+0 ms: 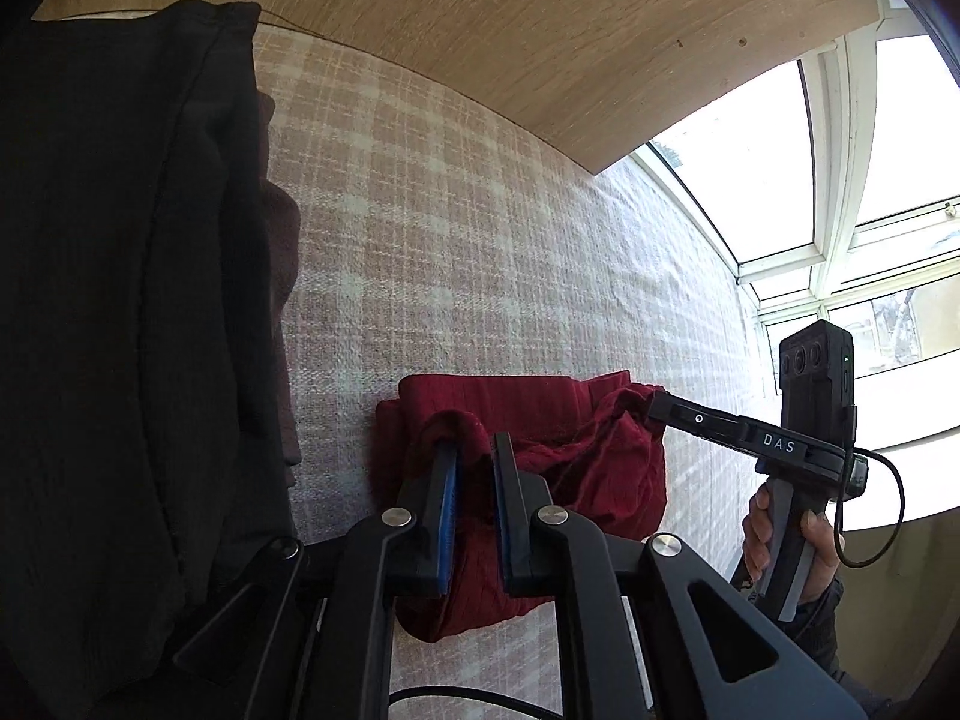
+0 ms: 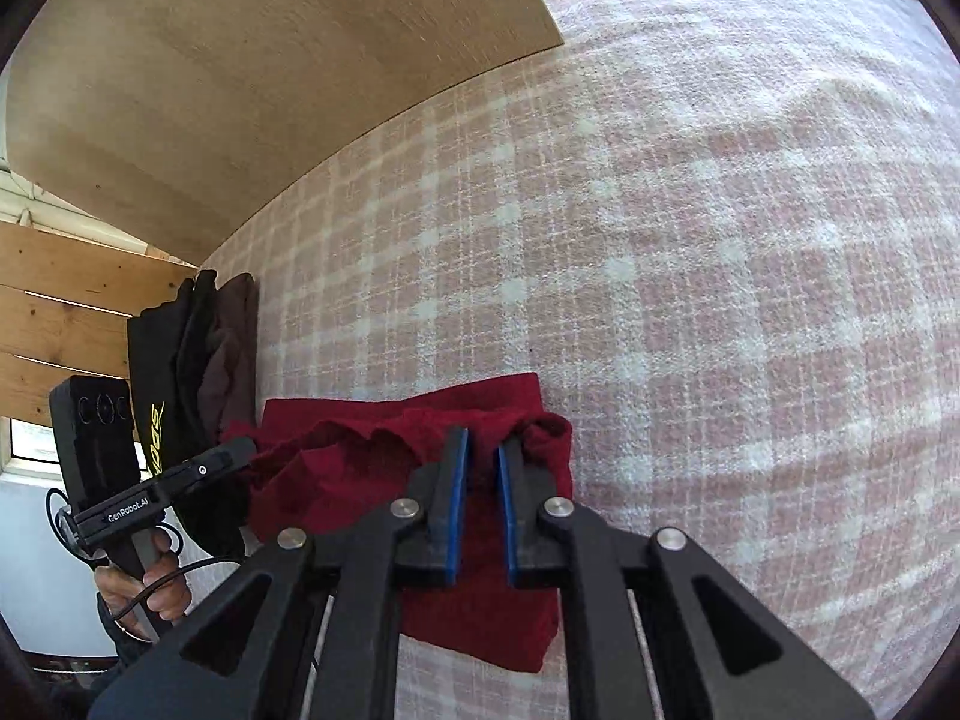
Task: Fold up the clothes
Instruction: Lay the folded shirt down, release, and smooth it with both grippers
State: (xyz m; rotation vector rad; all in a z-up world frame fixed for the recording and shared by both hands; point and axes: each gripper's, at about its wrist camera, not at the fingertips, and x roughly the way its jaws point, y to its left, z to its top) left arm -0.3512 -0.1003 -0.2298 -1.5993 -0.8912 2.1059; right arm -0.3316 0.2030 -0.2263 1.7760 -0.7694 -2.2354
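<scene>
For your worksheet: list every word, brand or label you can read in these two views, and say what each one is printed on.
"DAS": white letters on the black right gripper, left wrist view.
"GenRobot.AI": white print on the black left gripper, right wrist view.
Yellow lettering on the black folded garment: only partly visible and sideways, not readable.
Red knitted garment: no text.

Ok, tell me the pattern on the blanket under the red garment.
Pink-and-white plaid blanket, clearest in the right wrist view.

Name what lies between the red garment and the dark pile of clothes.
Only bare checked blanket separates the red garment from the dark pile, seen in the left wrist view.
</scene>
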